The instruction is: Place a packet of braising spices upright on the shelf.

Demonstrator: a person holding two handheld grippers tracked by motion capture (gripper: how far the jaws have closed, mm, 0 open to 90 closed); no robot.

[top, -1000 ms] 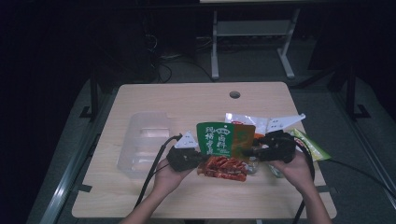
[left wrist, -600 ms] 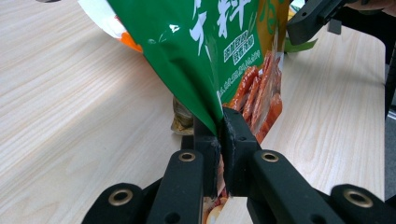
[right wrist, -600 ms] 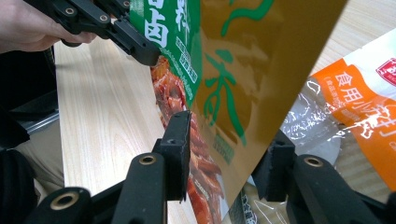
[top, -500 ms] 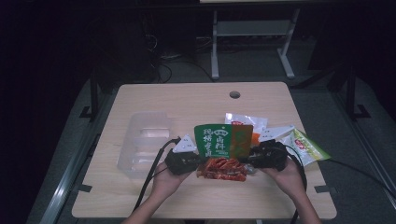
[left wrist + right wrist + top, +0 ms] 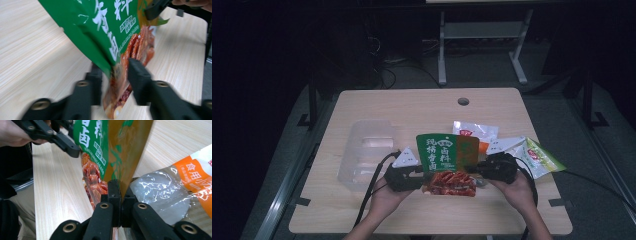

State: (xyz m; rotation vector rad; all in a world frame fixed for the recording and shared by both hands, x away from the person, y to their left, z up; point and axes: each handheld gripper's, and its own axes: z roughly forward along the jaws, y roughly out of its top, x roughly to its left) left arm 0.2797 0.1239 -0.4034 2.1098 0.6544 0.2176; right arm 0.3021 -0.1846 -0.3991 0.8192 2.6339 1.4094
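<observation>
A green and orange packet [image 5: 446, 152] with white lettering stands upright over the table's front middle. A clear packet of red strips [image 5: 453, 182] lies at its foot. My right gripper [image 5: 119, 187] is shut on the green packet's orange edge [image 5: 130, 157]; its jaws have just been closing onto it. My left gripper [image 5: 115, 72] is at the packet's other side with its jaws apart. They have just been opening, and the green packet's corner [image 5: 100, 50] and the red packet [image 5: 136, 47] hang loosely between them. In the high view, left gripper [image 5: 421, 174] and right gripper [image 5: 473, 169] face each other.
A clear plastic tray [image 5: 364, 150] sits to the left of the hands. A white and orange packet [image 5: 474, 131] and a green and yellow packet [image 5: 539, 157] lie right of centre. A round hole [image 5: 463, 101] marks the table's far side.
My right hand has come in leftward and slightly down to the green packet's right edge. The left hand has stayed in place.
</observation>
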